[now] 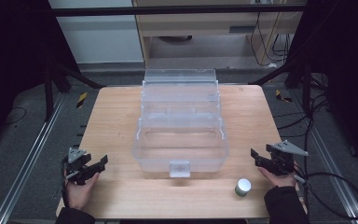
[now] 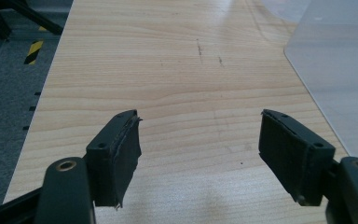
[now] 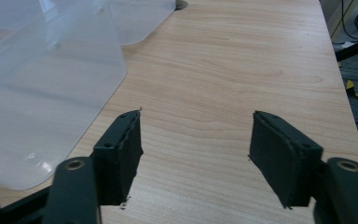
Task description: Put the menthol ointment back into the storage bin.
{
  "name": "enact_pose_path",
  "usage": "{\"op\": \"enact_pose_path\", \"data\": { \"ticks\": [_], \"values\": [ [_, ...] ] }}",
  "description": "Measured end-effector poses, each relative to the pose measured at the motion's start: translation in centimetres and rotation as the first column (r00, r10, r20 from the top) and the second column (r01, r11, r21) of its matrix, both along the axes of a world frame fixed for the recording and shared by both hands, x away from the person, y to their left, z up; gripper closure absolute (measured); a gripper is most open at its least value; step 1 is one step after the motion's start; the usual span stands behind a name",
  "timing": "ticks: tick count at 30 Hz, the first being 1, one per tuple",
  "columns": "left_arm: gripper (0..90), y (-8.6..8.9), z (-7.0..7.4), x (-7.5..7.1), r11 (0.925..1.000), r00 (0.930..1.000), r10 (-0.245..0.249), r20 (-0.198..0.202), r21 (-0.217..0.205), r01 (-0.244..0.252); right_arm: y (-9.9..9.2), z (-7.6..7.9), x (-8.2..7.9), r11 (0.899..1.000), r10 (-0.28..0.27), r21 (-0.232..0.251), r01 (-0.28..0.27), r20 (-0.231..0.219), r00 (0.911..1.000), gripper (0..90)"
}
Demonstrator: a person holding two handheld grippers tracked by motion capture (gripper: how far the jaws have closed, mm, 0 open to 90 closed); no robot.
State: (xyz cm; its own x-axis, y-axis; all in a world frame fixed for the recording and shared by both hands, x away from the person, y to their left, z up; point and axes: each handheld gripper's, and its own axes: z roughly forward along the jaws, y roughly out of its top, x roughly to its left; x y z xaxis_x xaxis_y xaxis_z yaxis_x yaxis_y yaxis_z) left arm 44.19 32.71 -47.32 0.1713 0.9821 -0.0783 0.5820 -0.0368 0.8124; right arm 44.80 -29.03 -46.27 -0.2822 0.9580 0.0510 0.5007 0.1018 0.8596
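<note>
Both grippers sit low at the near end of the table (image 1: 121,196), one on each side of the clear box (image 1: 181,140), and neither is touching anything. The left gripper (image 1: 103,163) is held by the left hand (image 1: 79,189) near the table's left edge, jaws pointing in toward the box; from the left gripper view its jaws stand wide apart with only bare wood between them, and the box wall (image 2: 340,70) shows off to the right, well apart from the pads. The right gripper (image 1: 254,156) is gripped by the right hand (image 1: 279,179) near the right edge, jaws also aimed inward; in the right gripper view its jaws are spread with nothing between them, just wood grain, and the box (image 3: 42,88) lies to the left, near the left jaw but not touching. The box stands in the middle of the table, lid thrown back toward the far side, its latch (image 1: 179,169) facing the person. A small jar (image 1: 242,187) with a white cap stands upright on the wood, near the front right corner of the box, just beside the right hand and apart from the jaws.
</note>
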Motion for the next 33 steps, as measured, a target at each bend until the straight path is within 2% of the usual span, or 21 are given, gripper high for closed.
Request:
{"op": "enact_pose_path", "data": {
  "ticks": [2,4,5,10,15,17,20,23,24,25,26,27,31,32,33],
  "values": [
    [29.3,0.0,0.0,-0.1,0.9999,1.0,-0.004,-0.002,0.01,0.004,0.0,0.1,-0.1,1.0,0.004,0.004,-0.004,0.001,1.0,36.9],
    [29.5,0.0,0.0,-0.1,0.9999,1.0,-0.005,-0.003,0.01,0.005,0.0,0.2,-0.1,1.0,0.011,-0.012,-0.011,-0.007,0.9999,37.2],
    [29.6,0.0,0.0,-0.1,0.9999,1.0,-0.008,-0.002,0.008,0.008,0.0,0.4,-0.2,0.999,0.025,-0.033,-0.025,-0.01,0.9996,38.9],
    [29.6,-0.1,-0.1,0.1,0.9995,0.9997,-0.018,-0.013,0.025,0.019,0.1,1.5,-0.2,0.995,0.092,-0.047,-0.093,-0.033,0.9952,41.6],
    [29.6,-0.1,-0.1,-0.1,0.9995,0.9998,-0.012,-0.014,0.028,0.012,0.4,2.9,-0.2,0.988,0.147,-0.03,-0.148,-0.056,0.9876,40.1],
    [29.7,-0.1,-0.1,0.0,0.9994,0.9998,-0.014,-0.011,0.031,0.014,1.1,4.0,-0.1,0.975,0.201,-0.077,-0.209,-0.102,0.9743,38.0],
    [29.7,-0.2,-0.1,0.1,0.9991,0.9996,-0.022,-0.016,0.037,0.023,1.5,4.9,0.0,0.959,0.234,-0.132,-0.252,-0.137,0.9625,35.4],
    [29.7,-0.2,-0.2,0.1,0.9991,0.9995,-0.025,-0.018,0.033,0.026,1.9,5.7,0.1,0.949,0.267,-0.128,-0.289,-0.165,0.9493,33.7],
    [29.7,-0.2,-0.1,0.1,0.9991,0.9995,-0.027,-0.018,0.034,0.028,2.1,5.9,0.1,0.941,0.289,-0.128,-0.312,-0.176,0.9412,32.8],
    [29.6,-0.2,-0.1,0.1,0.9991,0.9995,-0.027,-0.018,0.034,0.028,2.1,5.9,0.1,0.941,0.289,-0.128,-0.312,-0.176,0.9412,32.8],
    [29.6,-0.3,-0.1,0.1,0.999,0.9994,-0.03,-0.019,0.032,0.03,2.5,6.3,0.2,0.926,0.322,-0.139,-0.35,-0.192,0.9271,31.6],
    [29.5,-0.3,-0.1,0.1,0.9989,0.9993,-0.03,-0.02,0.035,0.031,2.6,6.5,0.2,0.919,0.335,-0.146,-0.366,-0.199,0.9209,31.2],
    [29.5,-0.3,-0.1,0.1,0.9984,0.9991,-0.034,-0.025,0.045,0.035,3.0,6.8,0.2,0.9,0.361,-0.164,-0.404,-0.24,0.9012,30.0],
    [29.6,-0.3,-0.1,0.1,0.9984,0.9991,-0.034,-0.025,0.045,0.035,3.0,6.8,0.2,0.9,0.361,-0.164,-0.404,-0.24,0.9012,30.0],
    [29.6,-0.3,-0.2,0.2,0.9983,0.9991,-0.035,-0.026,0.045,0.036,3.1,7.0,0.2,0.887,0.378,-0.17,-0.429,-0.266,0.8866,28.5]
  ]
}}
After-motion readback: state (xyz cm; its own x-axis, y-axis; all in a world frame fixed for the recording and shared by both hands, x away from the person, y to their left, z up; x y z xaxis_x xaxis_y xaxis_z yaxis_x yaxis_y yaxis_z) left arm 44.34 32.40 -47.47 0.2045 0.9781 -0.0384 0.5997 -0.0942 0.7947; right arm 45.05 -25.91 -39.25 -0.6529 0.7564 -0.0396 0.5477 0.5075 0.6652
